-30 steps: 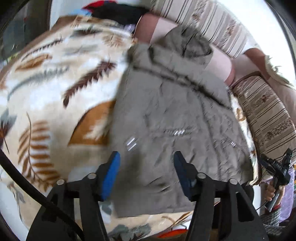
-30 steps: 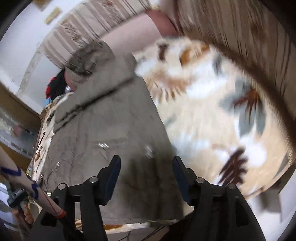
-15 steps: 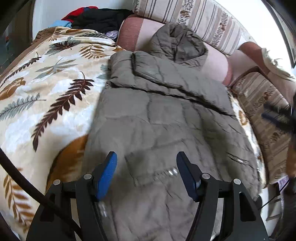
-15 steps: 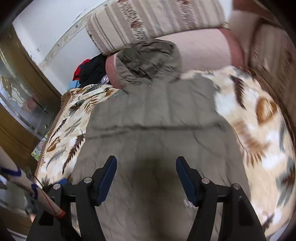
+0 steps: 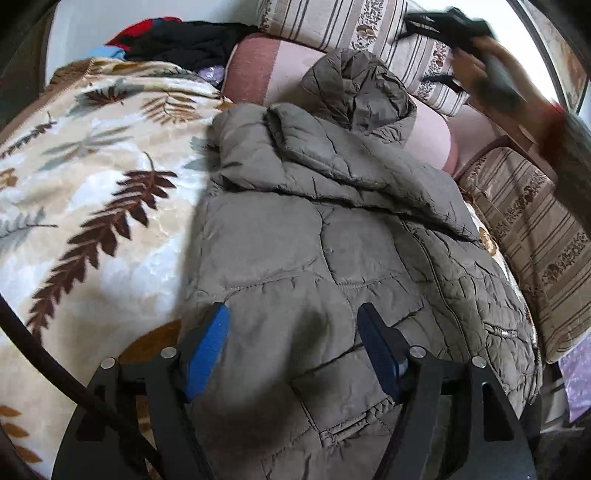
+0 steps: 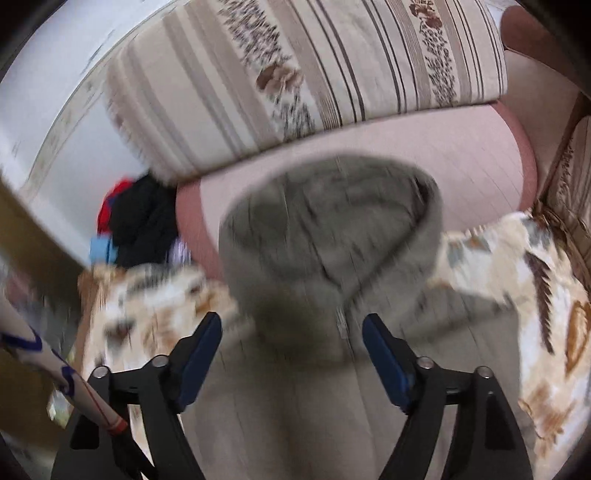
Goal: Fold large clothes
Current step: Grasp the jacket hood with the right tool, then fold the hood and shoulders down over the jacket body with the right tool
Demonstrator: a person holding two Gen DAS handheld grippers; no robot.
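The left tongs [image 5: 293,339] gape wide and empty over the lower half of the grey quilted jacket [image 5: 332,240], which lies on a leaf-print blanket [image 5: 92,184]. The right tongs [image 6: 291,350], equally wide and empty, face its hood [image 6: 332,214], blurred at centre frame. Only the left view catches the right tongs [image 5: 447,26], upper right.

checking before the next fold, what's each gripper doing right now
left gripper: open, holding nothing, over the jacket.
right gripper: open, holding nothing, near the hood.
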